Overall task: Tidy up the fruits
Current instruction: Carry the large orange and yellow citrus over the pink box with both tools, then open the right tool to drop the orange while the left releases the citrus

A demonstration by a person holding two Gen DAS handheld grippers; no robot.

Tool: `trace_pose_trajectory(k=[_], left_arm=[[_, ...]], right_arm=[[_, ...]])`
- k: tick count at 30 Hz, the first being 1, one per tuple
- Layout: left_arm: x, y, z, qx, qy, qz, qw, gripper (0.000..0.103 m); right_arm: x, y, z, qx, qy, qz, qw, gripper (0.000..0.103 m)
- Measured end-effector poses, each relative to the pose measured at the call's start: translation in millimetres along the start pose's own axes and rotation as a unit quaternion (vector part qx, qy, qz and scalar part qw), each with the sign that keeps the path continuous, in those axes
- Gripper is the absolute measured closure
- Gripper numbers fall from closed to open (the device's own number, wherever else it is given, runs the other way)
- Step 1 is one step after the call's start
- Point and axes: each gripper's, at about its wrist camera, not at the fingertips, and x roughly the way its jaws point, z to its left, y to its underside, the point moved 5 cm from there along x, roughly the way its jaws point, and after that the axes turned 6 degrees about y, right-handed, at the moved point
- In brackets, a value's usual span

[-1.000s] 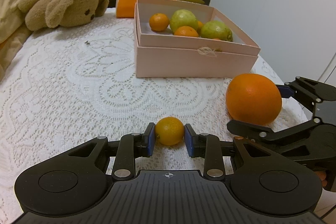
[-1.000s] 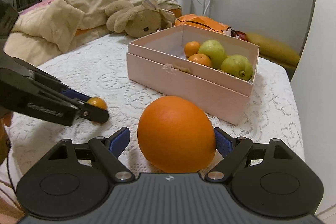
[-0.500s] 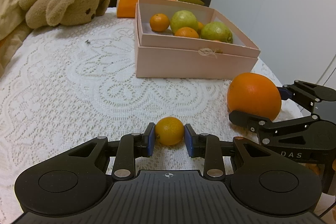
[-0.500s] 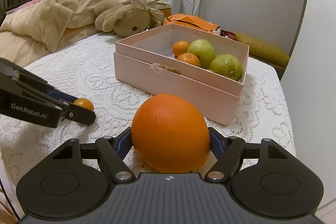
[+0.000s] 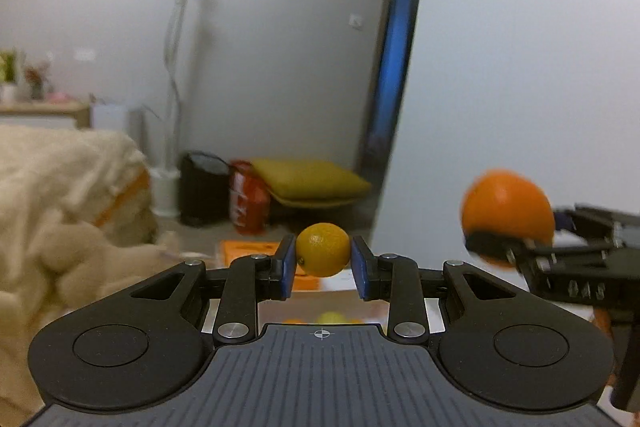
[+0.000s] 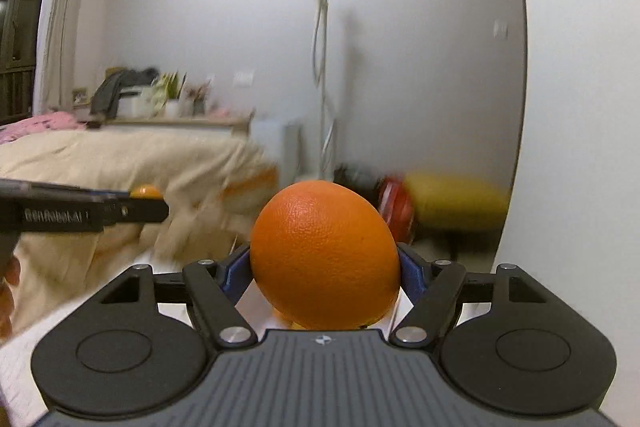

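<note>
My left gripper [image 5: 323, 263] is shut on a small yellow-orange citrus [image 5: 322, 254] and holds it up in the air. My right gripper [image 6: 324, 267] is shut on a large orange [image 6: 325, 255], also lifted. The large orange shows in the left wrist view [image 5: 507, 211] at the right, and the small citrus in the right wrist view [image 6: 146, 191] at the left. The pink fruit box [image 5: 320, 301] lies just below the left fingers, with a green fruit [image 5: 330, 318] visible inside it.
A beige blanket [image 5: 60, 195] and bed lie at the left. Beyond are a floor lamp [image 5: 176, 67], a dark bin [image 5: 202, 189], a red bag [image 5: 248, 203], a yellow cushion [image 5: 312, 183] and a white wall [image 5: 520, 67] at the right.
Both grippers have risen off the table with their fruits and tilted up, so the views now show the room. The box has dropped to the lower edge of the left wrist view.
</note>
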Motion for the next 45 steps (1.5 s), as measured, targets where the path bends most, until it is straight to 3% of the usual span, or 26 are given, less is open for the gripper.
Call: trace_pose_trajectory(k=[2,5,8,13,16,20,23,25,31,33,35,40,43,45], left_arm=[[30,10,2,-0.015,0.020,0.045,0.9987,0.069],[75,50,2,-0.008,0.040,0.136,0.9899,0.069],[102,87,4,0.001,0.044,0.183,0.9821,0.069],[127,124,0,0.085,0.019,0.245,0.9656,0.069],[118,127,7,0.085,0.032,0.234,0.9679,0.068],[89,104,29,0.010,0.043,0.160,0.9862,0.068],[63,96,47,-0.012,0.030,0.134,0.9905,0.068],[44,96,60,-0.029,0.001,0.115,0.9929,0.068],[9,107,80,-0.046,-0.046,0.099,0.9929,0.068],[7,113,80,-0.051,-0.039,0.112,0.9916,0.068],[7,121,79,-0.064,-0.006,0.112,0.9916,0.068],[12,126,74,-0.054,0.018,0.100,0.9934,0.068],[6,119,86,-0.119,0.051,0.073,0.9888,0.068],[-1,113,100,-0.168,0.053,0.044,0.9834,0.068]], right_arm=[[11,-26,0,-0.011,0.015,-0.007,1.000,0.030],[32,-36,2,-0.015,0.023,0.015,0.999,0.030],[53,-24,7,-0.005,0.008,0.053,0.999,0.030],[81,6,14,0.011,-0.021,0.113,0.993,0.030],[92,19,15,0.010,-0.018,0.135,0.991,0.030],[109,34,18,0.011,-0.012,0.158,0.987,0.030],[127,44,27,0.008,-0.015,0.178,0.984,0.030],[140,51,35,0.012,-0.026,0.194,0.981,0.030],[178,70,71,0.037,-0.068,0.242,0.967,0.030],[189,80,81,0.047,-0.083,0.267,0.959,0.030],[200,94,85,0.068,-0.086,0.308,0.945,0.028],[199,94,83,0.071,-0.076,0.295,0.950,0.029],[184,74,79,0.050,-0.071,0.249,0.965,0.029],[168,58,75,0.022,-0.065,0.203,0.977,0.029]])
